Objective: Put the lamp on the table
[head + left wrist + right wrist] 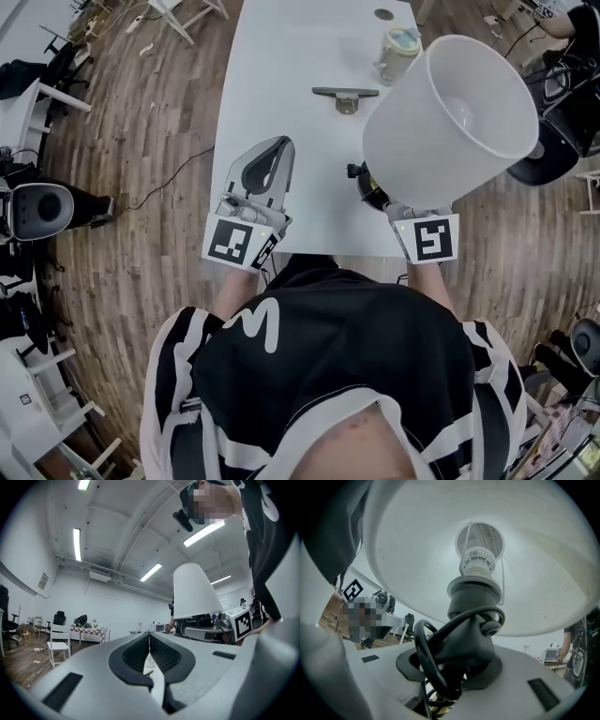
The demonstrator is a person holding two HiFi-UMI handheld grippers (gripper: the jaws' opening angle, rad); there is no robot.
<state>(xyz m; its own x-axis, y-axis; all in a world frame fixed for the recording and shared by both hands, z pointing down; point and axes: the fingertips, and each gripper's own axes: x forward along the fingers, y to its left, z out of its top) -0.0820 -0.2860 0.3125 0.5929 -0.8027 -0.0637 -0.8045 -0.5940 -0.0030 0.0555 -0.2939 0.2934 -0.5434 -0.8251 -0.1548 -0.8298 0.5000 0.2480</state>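
Note:
The lamp has a large white shade (450, 122) and a dark stem wound with black cord (429, 663). My right gripper (384, 199) is shut on that stem, holding the lamp tilted in the air over the near right corner of the white table (281, 56). In the right gripper view the shade (440, 550) fills the top, and the white bulb socket (477, 562) sits above the jaws (454, 667). My left gripper (272, 155) rests over the table's near edge, shut and empty. In the left gripper view its jaws (150, 646) meet, with the shade (194, 592) at the right.
A flat metal bracket (345, 96) lies mid-table, a pale jar (398, 52) stands behind it, and a small dark disc (384, 15) is near the far end. Chairs and gear (37, 211) stand on the wooden floor at left, a black chair (553, 141) at right.

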